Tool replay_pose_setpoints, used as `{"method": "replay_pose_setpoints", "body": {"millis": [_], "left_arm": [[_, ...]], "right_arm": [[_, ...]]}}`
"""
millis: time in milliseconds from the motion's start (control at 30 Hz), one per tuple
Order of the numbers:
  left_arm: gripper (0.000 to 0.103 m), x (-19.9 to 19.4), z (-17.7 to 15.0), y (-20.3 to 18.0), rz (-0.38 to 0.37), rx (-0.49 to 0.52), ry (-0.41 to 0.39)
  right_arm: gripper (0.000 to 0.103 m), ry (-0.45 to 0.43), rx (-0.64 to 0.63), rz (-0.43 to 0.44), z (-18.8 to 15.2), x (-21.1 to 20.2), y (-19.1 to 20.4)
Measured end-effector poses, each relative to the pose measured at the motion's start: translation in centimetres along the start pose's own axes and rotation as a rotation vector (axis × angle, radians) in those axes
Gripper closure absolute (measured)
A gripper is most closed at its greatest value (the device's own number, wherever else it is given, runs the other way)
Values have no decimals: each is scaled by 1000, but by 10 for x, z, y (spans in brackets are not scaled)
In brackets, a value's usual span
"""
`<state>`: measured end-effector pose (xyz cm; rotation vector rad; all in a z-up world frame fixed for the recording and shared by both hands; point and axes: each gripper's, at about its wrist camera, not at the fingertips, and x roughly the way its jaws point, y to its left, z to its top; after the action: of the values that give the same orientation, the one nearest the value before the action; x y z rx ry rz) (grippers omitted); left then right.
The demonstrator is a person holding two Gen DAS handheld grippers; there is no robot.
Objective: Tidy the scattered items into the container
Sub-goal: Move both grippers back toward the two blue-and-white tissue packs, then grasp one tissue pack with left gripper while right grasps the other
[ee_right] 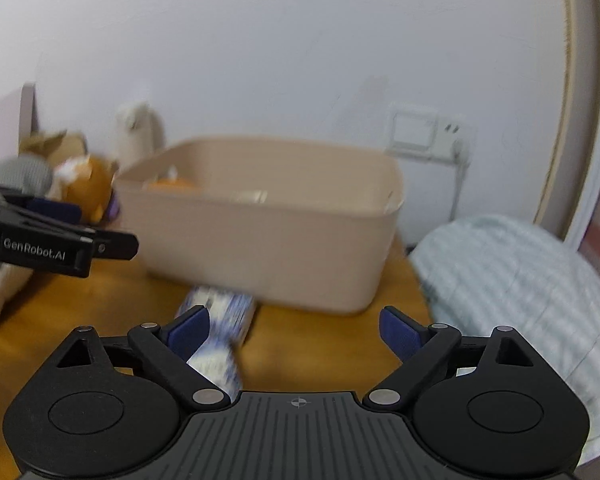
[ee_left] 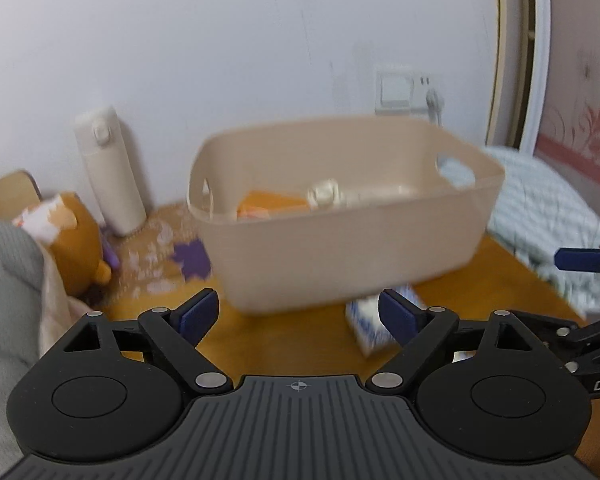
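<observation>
Blue-and-white packet [ee_right: 220,332] lies on the table just before the beige container [ee_right: 268,232], beside your right gripper's [ee_right: 296,330] wide-open, empty left finger.

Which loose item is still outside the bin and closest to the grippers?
The blue-and-white packet on the table, right before the beige bin; the orange box already lies inside.

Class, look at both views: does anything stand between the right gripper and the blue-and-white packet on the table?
Nothing visible does. The packet lies on the table in front of the bin, right by the open right gripper, beside its left finger.
</observation>
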<state>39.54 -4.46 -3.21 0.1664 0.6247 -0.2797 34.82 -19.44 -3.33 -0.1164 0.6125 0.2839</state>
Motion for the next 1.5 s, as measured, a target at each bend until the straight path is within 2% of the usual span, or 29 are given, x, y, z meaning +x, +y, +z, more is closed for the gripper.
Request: {"method": "replay_pose_setpoints", "body": {"millis": [200, 533, 700, 800, 867, 967, 1133, 1267, 1500], "left_arm": [[14, 15, -26, 4, 0, 31, 45], [14, 27, -40, 5, -39, -10, 70], [14, 31, -42, 2, -48, -19, 72], [14, 34, -42, -1, -58, -38, 75], [14, 36, -42, -5, -68, -54, 76], [14, 40, -41, -14, -87, -73, 72], [14, 47, -37, -37, -102, -66, 60], [14, 56, -31, -50, -85, -50, 48], [14, 76, -23, -58, -63, -182, 79]], "right_arm": [[10, 68, -59, 24, -15, 27, 15], [7, 107, -99, 58, -23, 52, 31], [15, 137, -97, 59, -25, 65, 32], [21, 141, -67, 65, -27, 69, 27], [29, 140, -51, 57, -26, 68, 22], [36, 142, -45, 34, -26, 67, 13], [37, 142, -31, -6, -28, 64, -6], [37, 138, -4, -24, -30, 64, -21], [36, 125, 29, -38, -32, 67, -36]]}}
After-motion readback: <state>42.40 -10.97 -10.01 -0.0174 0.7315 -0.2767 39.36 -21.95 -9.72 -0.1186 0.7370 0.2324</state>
